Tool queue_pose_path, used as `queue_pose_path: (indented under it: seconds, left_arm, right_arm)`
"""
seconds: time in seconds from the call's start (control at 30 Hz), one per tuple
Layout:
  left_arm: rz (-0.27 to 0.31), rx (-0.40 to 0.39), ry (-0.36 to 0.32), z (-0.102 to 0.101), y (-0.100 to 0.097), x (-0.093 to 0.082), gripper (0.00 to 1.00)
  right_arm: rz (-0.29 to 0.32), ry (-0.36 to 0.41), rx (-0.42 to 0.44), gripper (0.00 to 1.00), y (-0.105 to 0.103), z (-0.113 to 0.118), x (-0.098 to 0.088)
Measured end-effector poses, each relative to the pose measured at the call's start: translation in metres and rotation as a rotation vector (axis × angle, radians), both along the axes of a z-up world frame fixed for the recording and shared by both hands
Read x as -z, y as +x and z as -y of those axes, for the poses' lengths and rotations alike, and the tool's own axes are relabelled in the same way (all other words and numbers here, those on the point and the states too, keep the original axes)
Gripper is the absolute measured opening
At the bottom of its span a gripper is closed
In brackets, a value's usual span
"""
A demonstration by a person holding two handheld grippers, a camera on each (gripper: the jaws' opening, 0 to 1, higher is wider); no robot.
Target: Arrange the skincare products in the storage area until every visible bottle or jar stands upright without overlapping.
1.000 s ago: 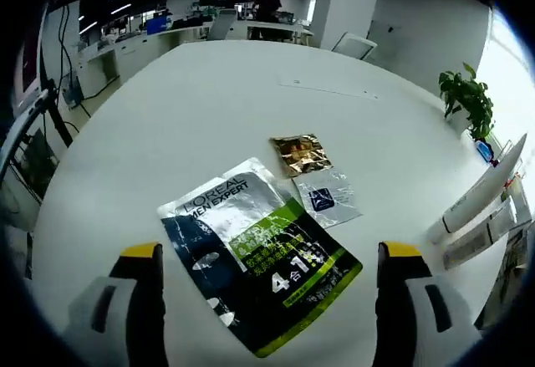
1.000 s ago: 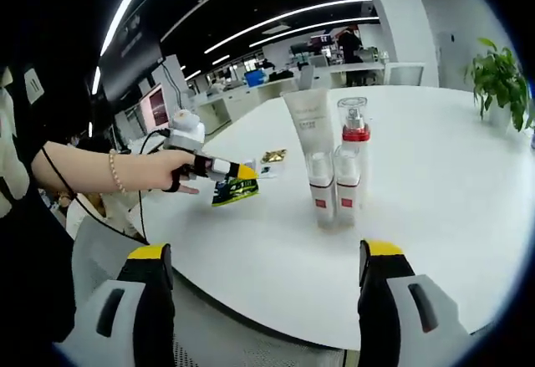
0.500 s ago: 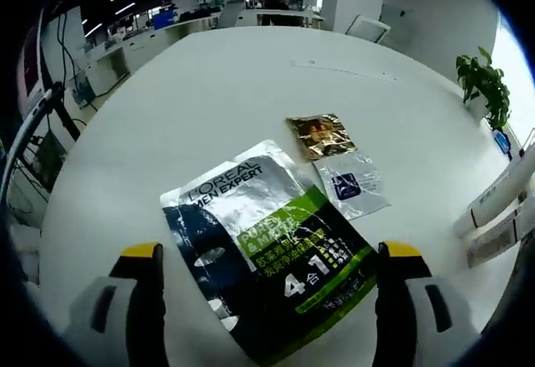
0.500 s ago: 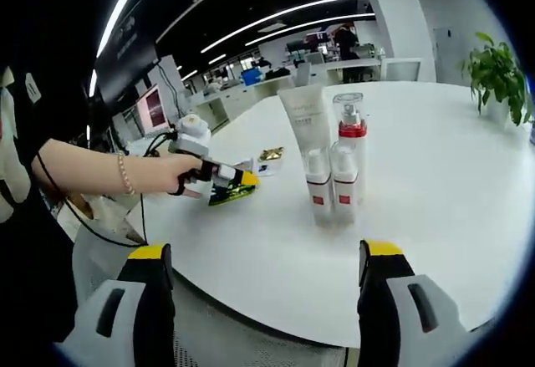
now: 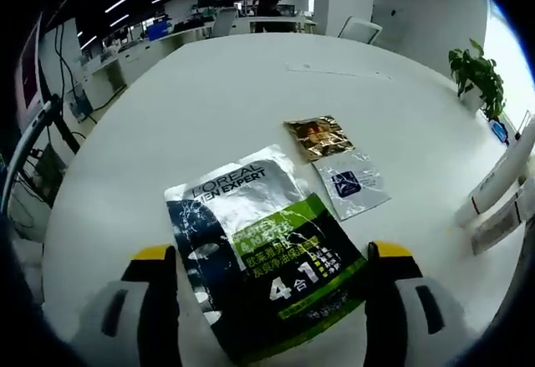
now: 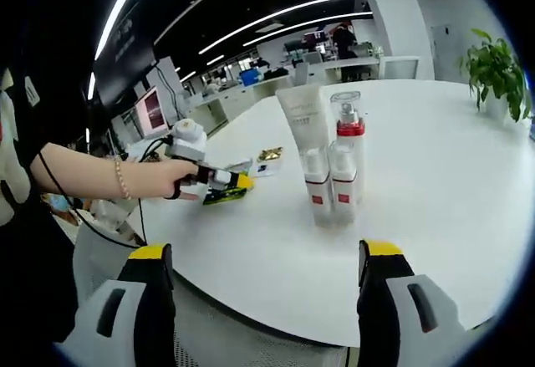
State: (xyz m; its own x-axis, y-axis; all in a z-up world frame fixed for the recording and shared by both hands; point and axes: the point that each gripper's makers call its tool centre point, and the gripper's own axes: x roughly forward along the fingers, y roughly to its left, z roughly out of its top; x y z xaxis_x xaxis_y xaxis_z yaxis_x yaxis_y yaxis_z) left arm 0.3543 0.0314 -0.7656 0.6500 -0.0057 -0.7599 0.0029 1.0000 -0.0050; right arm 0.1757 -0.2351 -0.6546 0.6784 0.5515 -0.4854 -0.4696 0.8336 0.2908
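A large black, silver and green sachet (image 5: 259,271) lies flat on the white table (image 5: 209,108). My left gripper (image 5: 272,254) hovers low over it, open, with one jaw on each side of its near end. Beyond it lie a small gold sachet (image 5: 318,137) and a clear sachet with a blue mark (image 5: 355,185). A white tube (image 6: 303,116), a pump bottle with a red collar (image 6: 348,129) and two small white bottles (image 6: 317,185) stand upright in a tight cluster. My right gripper (image 6: 266,252) is open near the table edge, well short of them.
A hand and bare arm (image 6: 109,176) hold the left gripper (image 6: 219,180) over the large sachet at the table's left. White tubes (image 5: 501,191) show at the right edge. A potted plant (image 6: 497,70) stands far right. Desks and monitors line the room behind.
The left gripper has come lower and closer to the large sachet, and its jaws stand slightly narrower. The right gripper and the upright bottles have barely shifted.
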Motion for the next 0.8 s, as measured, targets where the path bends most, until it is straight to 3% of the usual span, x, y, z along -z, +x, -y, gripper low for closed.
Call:
queue_pose_path:
  seconds: [0.2,0.23,0.27,0.33,0.5,0.6,0.67,0.7,0.8]
  left_arm:
    - [0.044,0.039,-0.002,-0.002,-0.003,0.0,0.68]
    - [0.054,0.047,0.016,-0.003,-0.004,-0.004,0.51]
    - [0.033,0.057,0.002,-0.002,-0.01,0.0,0.48]
    - [0.058,0.085,0.021,-0.007,0.008,0.007,0.43]
    - [0.062,0.094,0.021,-0.001,-0.003,0.002,0.2]
    - [0.057,0.122,0.019,-0.002,0.001,0.006,0.14]
    - [0.085,0.13,0.018,-0.001,-0.005,-0.002,0.08]
    - [0.107,0.136,-0.028,0.007,-0.006,-0.004,0.06]
    - [0.119,0.178,-0.027,0.011,-0.011,-0.009,0.02]
  right_arm:
    - [-0.001,0.001,0.002,0.91,0.001,0.001,0.001]
    - [-0.001,0.001,0.003,0.91,0.001,0.001,0.001]
    - [0.0,0.002,0.003,0.91,0.001,0.001,0.001]
    - [0.001,0.002,0.004,0.91,0.001,0.001,0.001]
    - [0.004,0.001,0.005,0.91,0.001,0.001,0.0]
    - [0.006,0.002,0.007,0.91,0.0,0.001,-0.001]
    - [0.008,0.005,0.007,0.91,0.001,0.001,-0.002]
    - [0.011,0.007,0.007,0.91,0.001,0.001,-0.002]
    - [0.015,0.011,0.007,0.91,0.001,0.001,-0.003]
